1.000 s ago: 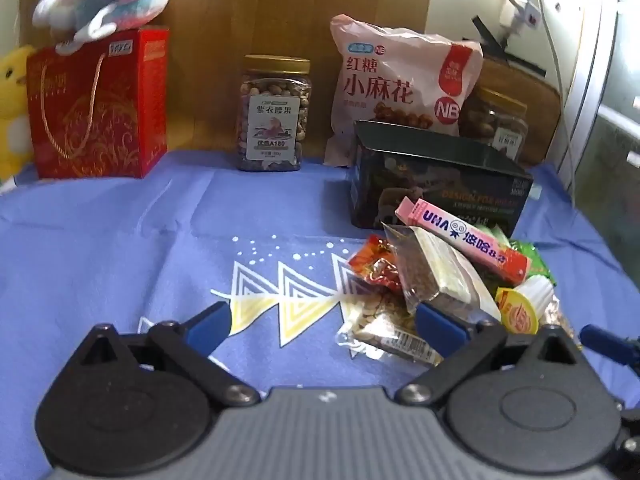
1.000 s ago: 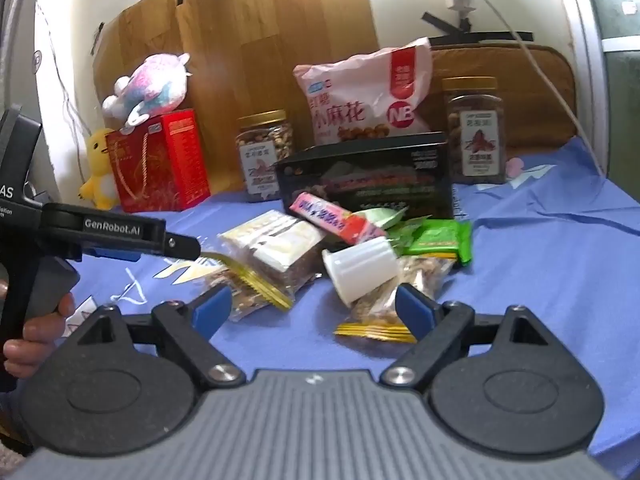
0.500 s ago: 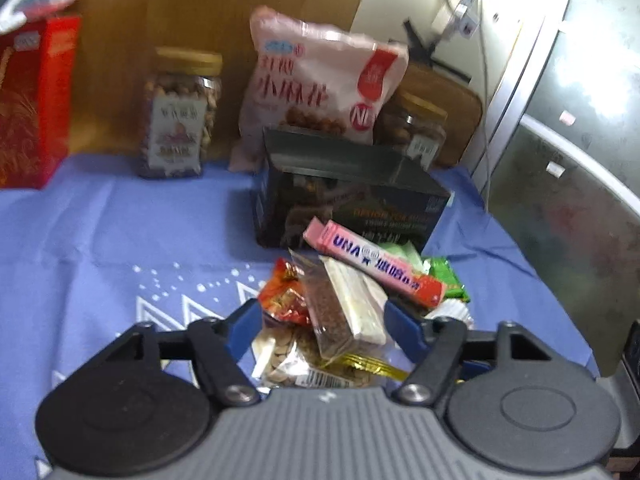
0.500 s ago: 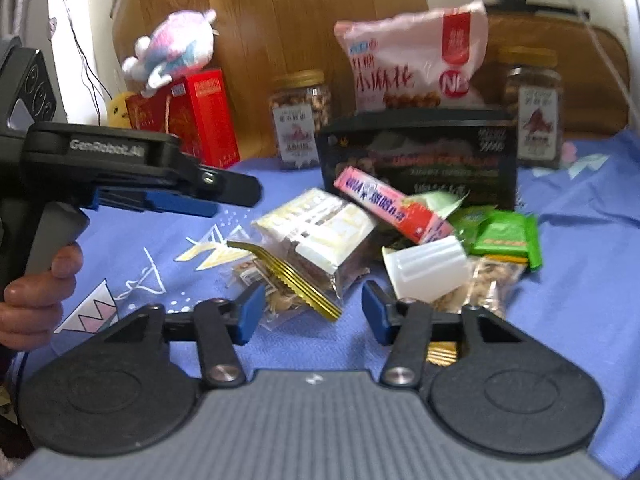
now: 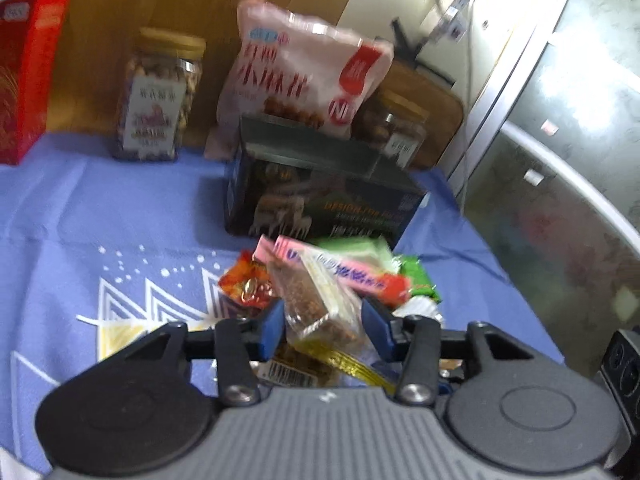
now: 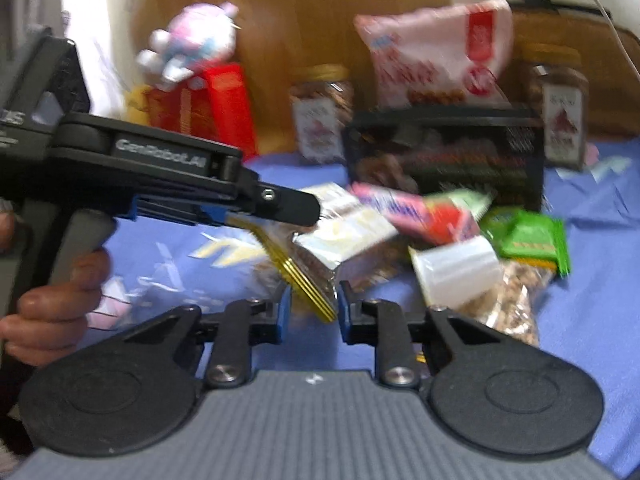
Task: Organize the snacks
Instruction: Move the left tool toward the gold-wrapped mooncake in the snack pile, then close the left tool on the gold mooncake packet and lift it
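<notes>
A pile of snacks lies on the blue cloth in front of a black box. My left gripper has its blue pads on both sides of a clear packet of brown and white bars; the jaws look closed on it. A pink candy stick lies across the pile. In the right wrist view the same packet has a gold-edged end between the narrowed fingers of my right gripper; contact is not clear. The left gripper's body reaches in from the left.
Behind the box stand a pink snack bag, two nut jars, a red gift box and a plush toy. A white cup, green packets and a nut packet lie on the right.
Both grippers have moved in on the snack pile and narrowed their jaws. The left one now brackets the bar packet; the right one has closed in around its gold edge.
</notes>
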### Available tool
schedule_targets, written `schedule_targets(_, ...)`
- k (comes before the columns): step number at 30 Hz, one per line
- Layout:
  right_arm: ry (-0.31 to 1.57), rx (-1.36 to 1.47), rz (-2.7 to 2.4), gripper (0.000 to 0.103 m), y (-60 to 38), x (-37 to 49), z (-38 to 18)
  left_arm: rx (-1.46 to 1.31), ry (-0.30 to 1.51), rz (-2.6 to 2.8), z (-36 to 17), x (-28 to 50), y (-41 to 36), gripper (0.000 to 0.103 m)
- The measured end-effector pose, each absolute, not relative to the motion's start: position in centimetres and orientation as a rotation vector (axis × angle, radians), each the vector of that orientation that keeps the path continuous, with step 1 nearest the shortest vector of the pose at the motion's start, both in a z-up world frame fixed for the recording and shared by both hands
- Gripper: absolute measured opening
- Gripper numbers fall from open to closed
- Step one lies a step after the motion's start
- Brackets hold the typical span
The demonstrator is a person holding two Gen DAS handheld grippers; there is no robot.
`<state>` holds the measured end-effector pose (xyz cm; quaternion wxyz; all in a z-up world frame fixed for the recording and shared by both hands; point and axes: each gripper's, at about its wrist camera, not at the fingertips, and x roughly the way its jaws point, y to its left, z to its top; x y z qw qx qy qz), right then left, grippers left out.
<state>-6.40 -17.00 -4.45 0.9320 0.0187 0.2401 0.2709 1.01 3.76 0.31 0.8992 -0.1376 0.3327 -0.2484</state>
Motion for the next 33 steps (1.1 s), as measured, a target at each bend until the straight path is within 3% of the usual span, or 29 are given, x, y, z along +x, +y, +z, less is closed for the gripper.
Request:
schedule_targets(9,0.402,-0.026,0.823,0.024,-14.7,-10.6,-2.8,-0.344,0.624,-0.462,1.6,-4.2,8.4,0.043)
schedule_targets(15,0.371,-0.045,0.824,0.024,-13.6,-10.7,-2.3,-0.353,0.596,-0.401,1.8,-4.8,9.8,0.05)
schedule_targets(22,0.289,-0.064,0.607,0.026,-12.3,-6.5,-1.0,-0.445,0.562,-0.352,1.6,-3.9,12.2,0.056)
schedule_targets(30,0.331,-0.016,0.439,0.026,-13.5,-2.9,-1.3,-0.48,0.571,-0.278,0.5,-3.3,15.2,0.061)
schedule_targets(32,0.353,0.021,0.442,0.03,-14.1,-3.0,-1.4,-0.471,0.587,-0.277,0.2,-2.6,15.1,0.064)
schedule_targets(33,0.368,0.036,0.452,0.038,-14.4,-3.1,-1.5,-0.464,0.598,-0.275,0.0,-2.2,15.0,0.067)
